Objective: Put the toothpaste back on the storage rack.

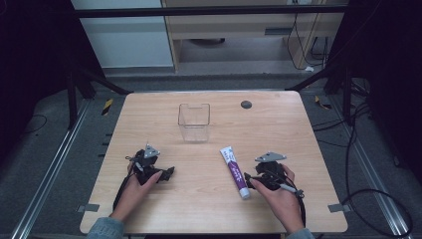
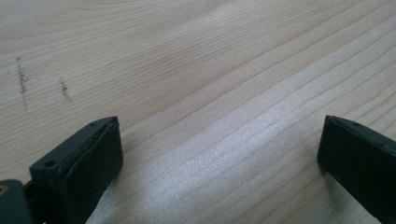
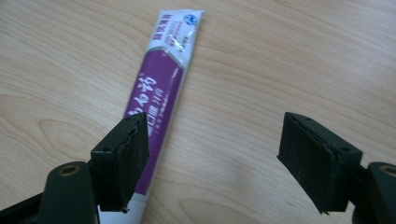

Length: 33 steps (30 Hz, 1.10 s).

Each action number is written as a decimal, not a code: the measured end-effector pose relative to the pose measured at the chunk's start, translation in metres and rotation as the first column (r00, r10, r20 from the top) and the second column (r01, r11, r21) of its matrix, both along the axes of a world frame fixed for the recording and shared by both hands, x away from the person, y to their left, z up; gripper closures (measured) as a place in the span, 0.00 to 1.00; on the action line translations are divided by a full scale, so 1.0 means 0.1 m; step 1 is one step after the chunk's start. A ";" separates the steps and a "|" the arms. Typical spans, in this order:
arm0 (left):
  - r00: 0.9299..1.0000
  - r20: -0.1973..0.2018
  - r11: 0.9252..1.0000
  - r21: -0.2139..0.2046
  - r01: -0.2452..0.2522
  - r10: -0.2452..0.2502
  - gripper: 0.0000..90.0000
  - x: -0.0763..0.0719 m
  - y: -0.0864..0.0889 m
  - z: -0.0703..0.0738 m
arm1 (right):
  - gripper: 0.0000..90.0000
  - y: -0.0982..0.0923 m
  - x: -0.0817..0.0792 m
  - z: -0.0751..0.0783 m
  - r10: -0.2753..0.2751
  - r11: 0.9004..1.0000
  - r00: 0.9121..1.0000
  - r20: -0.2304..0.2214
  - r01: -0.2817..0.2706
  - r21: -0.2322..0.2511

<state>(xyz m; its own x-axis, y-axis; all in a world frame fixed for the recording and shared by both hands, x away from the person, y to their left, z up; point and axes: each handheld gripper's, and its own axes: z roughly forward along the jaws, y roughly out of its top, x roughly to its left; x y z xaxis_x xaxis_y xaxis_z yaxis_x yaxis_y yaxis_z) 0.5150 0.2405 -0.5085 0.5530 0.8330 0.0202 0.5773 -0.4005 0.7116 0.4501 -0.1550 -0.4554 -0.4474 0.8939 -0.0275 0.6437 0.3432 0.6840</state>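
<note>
a pale wooden table (image 1: 209, 199) stands on grey carpet, with dark framing at both sides. in the high view a clear plastic box (image 1: 194, 122) stands upright mid-table. a purple and white toothpaste tube (image 1: 235, 172) lies flat nearer the person, cap end towards them, just beside the right gripper (image 1: 250, 179). the left gripper (image 1: 166, 174) rests well apart from the tube, over bare wood.

in the left gripper view the jaws stand wide apart, with wood grain between them.

in the right gripper view the jaws are spread, empty; the toothpaste tube (image 3: 161, 88) passes behind one jaw, its cap end cut off. it looks light, soft and a little slick, so the fuller middle seems the best place to grip. its print is too small to read.
</note>
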 end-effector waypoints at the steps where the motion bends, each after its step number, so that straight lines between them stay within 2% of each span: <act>1: 1.000 0.000 1.000 0.000 0.000 0.000 0.00 0.00 0.00 0.00 | 0.27 0.02 0.01 0.00 0.007 1.000 1.000 -0.003 -0.007 -0.005; 9: 1.000 0.000 1.000 0.000 0.000 0.000 0.00 0.00 0.00 0.00 | 0.32 0.12 0.09 0.05 0.051 0.998 0.998 -0.024 -0.052 -0.037; 13: 1.000 0.000 1.000 0.000 0.000 0.000 0.00 0.00 0.00 0.00 | 0.34 0.15 0.16 0.10 0.051 0.998 0.998 -0.046 -0.053 -0.022; 18: 1.000 0.000 1.000 0.000 0.000 0.000 0.00 0.00 0.00 0.00 | 0.36 0.27 0.23 0.17 0.080 0.995 0.995 -0.057 -0.083 -0.054; 23: 1.000 0.000 1.000 0.000 0.000 0.000 0.00 0.00 0.00 0.00 | 0.38 0.33 0.29 0.20 0.101 0.992 0.993 -0.065 -0.105 -0.063; 26: 1.000 0.000 1.000 -0.001 0.000 0.000 0.00 0.00 0.00 0.00 | 0.38 0.37 0.34 0.21 0.110 0.992 0.991 -0.082 -0.114 -0.055; 29: 1.000 0.000 1.000 -0.001 0.000 0.000 0.00 0.00 0.00 0.00 | 0.38 0.41 0.39 0.23 0.122 0.989 0.988 -0.092 -0.129 -0.076; 33: 1.000 0.000 1.000 -0.001 0.000 0.000 0.00 0.00 0.00 0.00 | 0.39 0.45 0.44 0.25 0.125 0.988 0.987 -0.097 -0.133 -0.079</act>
